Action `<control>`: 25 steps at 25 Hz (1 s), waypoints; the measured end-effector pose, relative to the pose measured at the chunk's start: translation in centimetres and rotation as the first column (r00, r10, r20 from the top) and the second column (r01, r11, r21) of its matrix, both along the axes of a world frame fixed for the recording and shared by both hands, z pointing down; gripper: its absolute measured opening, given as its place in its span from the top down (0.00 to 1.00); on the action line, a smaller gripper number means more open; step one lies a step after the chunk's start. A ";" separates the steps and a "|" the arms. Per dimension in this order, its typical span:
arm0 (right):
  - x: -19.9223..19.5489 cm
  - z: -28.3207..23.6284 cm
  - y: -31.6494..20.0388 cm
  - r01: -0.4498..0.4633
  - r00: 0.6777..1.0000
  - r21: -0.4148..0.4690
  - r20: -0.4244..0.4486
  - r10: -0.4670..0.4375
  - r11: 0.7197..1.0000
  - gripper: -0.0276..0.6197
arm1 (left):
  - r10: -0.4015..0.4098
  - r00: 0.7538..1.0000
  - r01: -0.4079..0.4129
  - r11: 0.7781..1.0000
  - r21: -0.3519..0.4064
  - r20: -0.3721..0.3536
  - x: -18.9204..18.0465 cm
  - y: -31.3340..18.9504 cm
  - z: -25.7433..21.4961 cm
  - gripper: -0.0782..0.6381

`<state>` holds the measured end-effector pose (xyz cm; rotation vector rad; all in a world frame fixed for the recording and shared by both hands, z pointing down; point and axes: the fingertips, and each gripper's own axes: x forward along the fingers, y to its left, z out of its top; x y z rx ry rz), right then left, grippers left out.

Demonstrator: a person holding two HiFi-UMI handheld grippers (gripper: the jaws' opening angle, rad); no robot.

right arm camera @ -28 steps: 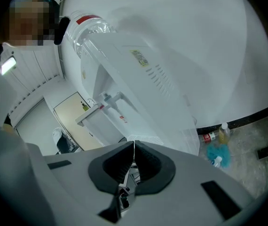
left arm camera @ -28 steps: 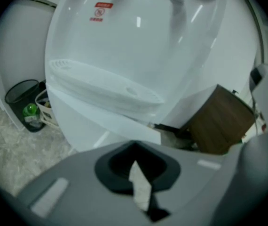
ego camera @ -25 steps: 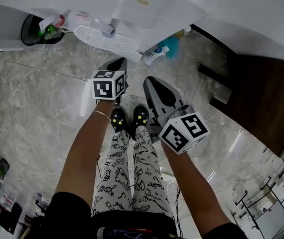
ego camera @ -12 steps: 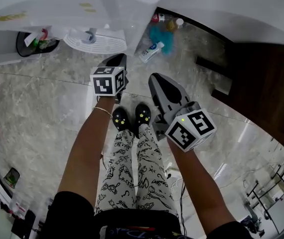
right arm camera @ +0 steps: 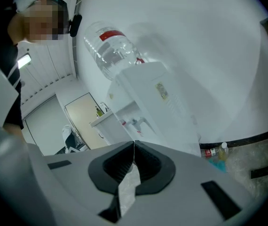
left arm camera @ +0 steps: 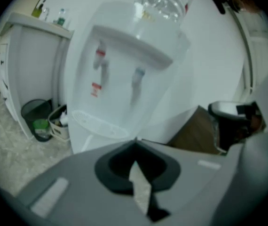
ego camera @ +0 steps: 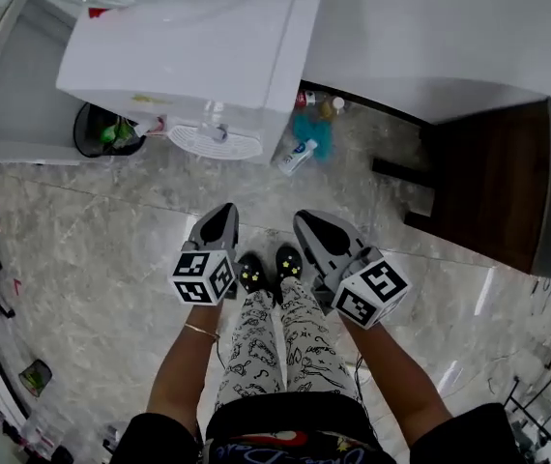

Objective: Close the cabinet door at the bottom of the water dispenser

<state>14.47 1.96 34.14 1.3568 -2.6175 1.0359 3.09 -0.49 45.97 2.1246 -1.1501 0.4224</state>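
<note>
Left gripper (ego camera: 223, 213) and right gripper (ego camera: 306, 222) both clamped shut, nothing between jaws. Held low over floor (ego camera: 92, 249), flanking shoes (ego camera: 251, 273), well apart from dispenser (ego camera: 198, 56).

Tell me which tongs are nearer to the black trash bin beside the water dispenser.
Left. The trash bin lies ahead and to the left of the left tongs; the right tongs hang further right, on the far side of them.

Water dispenser (ego camera: 198, 56) ahead, against wall. Bin (ego camera: 101, 131) just left of its base; bottles (ego camera: 298, 155) on floor just right. Left gripper (ego camera: 219, 213), right gripper (ego camera: 306, 220) side by side, well short of it.
</note>
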 end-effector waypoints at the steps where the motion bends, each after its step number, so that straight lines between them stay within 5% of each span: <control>1: -0.4 -1.7 0.5 0.008 1.000 0.023 0.004 -0.008 1.000 0.93 | -0.002 1.000 0.001 0.999 0.034 0.007 -0.8 0.6 -2.5 0.90; 7: -3.5 -13.9 4.6 0.085 0.994 0.182 0.048 -0.096 0.980 0.93 | 0.068 0.997 -0.077 0.957 0.279 0.042 -2.5 5.5 -20.0 0.90; 14: -7.4 -25.6 4.0 0.236 0.966 0.387 0.007 -0.259 0.891 0.93 | 0.001 1.000 -0.005 0.910 0.415 0.010 -4.6 5.9 -33.3 0.90; 18: -8.6 -29.0 4.7 0.294 0.948 0.445 -0.023 -0.318 0.846 0.93 | -0.017 1.000 0.010 0.871 0.492 0.010 -5.1 6.7 -37.7 0.90; 25: -9.0 -29.7 6.8 0.350 0.925 0.448 -0.025 -0.379 0.823 0.93 | -0.036 0.999 0.034 0.861 0.508 -0.005 -5.3 8.6 -38.3 0.89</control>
